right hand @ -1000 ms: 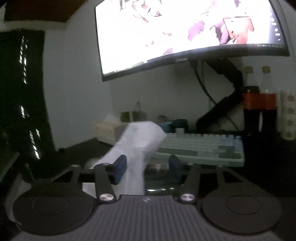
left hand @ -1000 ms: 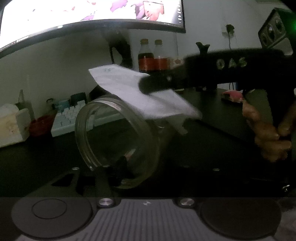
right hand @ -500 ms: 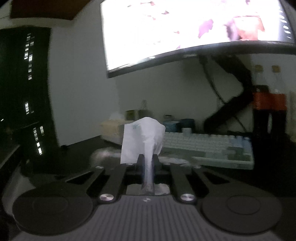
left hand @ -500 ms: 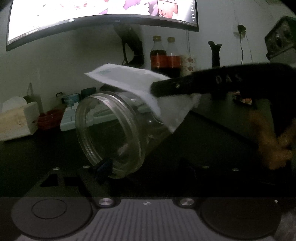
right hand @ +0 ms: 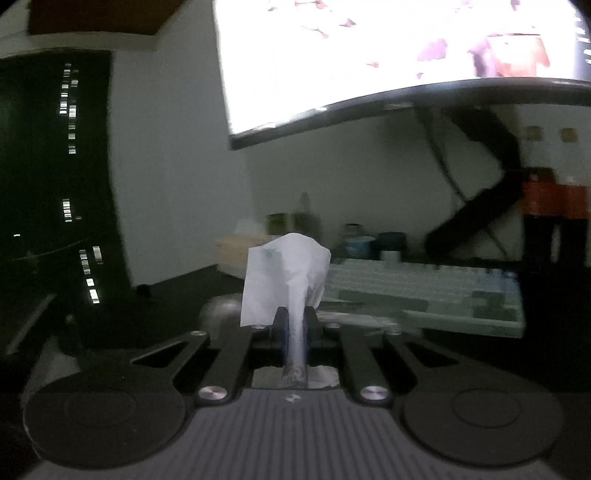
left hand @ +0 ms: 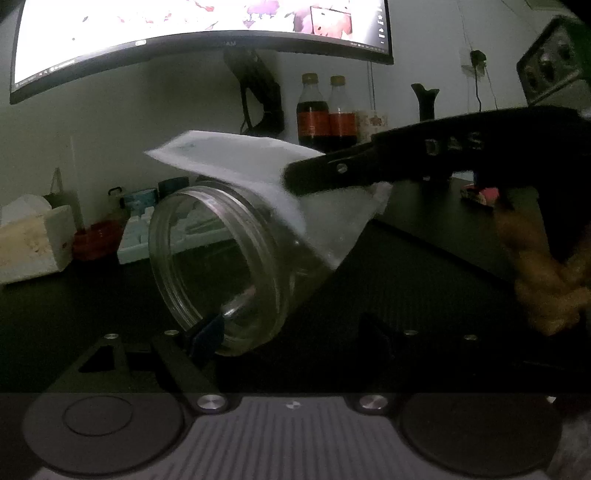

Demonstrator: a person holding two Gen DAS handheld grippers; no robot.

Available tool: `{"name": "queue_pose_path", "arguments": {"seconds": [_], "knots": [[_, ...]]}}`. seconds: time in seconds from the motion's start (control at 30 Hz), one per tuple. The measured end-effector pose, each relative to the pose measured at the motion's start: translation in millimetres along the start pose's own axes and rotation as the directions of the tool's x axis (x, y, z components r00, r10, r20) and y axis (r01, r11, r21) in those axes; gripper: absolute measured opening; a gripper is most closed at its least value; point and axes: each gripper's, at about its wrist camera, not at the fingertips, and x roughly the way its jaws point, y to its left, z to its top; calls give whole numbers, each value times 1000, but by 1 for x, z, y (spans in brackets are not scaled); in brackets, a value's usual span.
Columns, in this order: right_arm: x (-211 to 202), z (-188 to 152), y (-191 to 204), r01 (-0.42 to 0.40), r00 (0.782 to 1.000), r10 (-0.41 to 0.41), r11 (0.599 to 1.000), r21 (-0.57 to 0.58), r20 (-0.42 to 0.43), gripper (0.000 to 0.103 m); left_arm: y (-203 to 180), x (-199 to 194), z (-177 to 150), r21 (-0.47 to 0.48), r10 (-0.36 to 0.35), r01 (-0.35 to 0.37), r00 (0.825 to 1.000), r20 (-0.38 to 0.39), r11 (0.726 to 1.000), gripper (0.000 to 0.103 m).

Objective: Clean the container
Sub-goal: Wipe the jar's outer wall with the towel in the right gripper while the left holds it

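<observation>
A clear glass jar (left hand: 218,269) hangs tilted above the dark desk, its open mouth turned toward the camera and to the left. My left gripper (left hand: 291,330) is shut on the jar, and a blue pad (left hand: 208,330) presses its lower rim. A white tissue (left hand: 236,162) drapes over the jar's upper side. My right gripper (left hand: 293,179) reaches in from the right, shut on the tissue, with a person's hand (left hand: 546,280) on its handle. In the right wrist view the tissue (right hand: 286,273) stands up out of the shut right gripper (right hand: 294,321).
A wide lit monitor (left hand: 199,29) hangs over the desk. Two cola bottles (left hand: 325,114) stand at the back. A pale keyboard (right hand: 424,291), mugs (right hand: 373,245) and a tissue box (left hand: 33,240) line the rear and left of the desk.
My right gripper has shut on the tissue, which hung loosely between its open fingers a second ago. The jar stays in my left gripper, and the tissue now lies across its upper side.
</observation>
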Motion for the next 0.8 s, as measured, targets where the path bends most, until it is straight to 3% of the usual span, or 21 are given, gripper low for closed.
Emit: {"name": "queue_pose_path", "arguments": {"seconds": [0.13,0.2,0.33,0.4,0.57,0.8], "knots": [[5,6,-22,144,990,-143,987,69,-14,10,5,17,-1,5,14,-13,1000,-4,1000,77],[5,6,-19,110,994,-109,991,75,-12,10,4,17,-1,4,14,-14,1000,-6,1000,77],[6,2,14,-68,998,67,997,-30,-14,10,3,15,-4,4,16,-15,1000,-5,1000,77],[5,1,23,-94,995,93,994,-58,-21,10,2,13,-5,6,18,-18,1000,-3,1000,78],[9,6,-9,88,996,-87,996,24,-10,10,-2,5,-9,14,14,-14,1000,-15,1000,77],[6,6,-11,117,993,-117,993,15,-17,10,-3,-15,-14,50,-66,69,997,-51,996,78]]}}
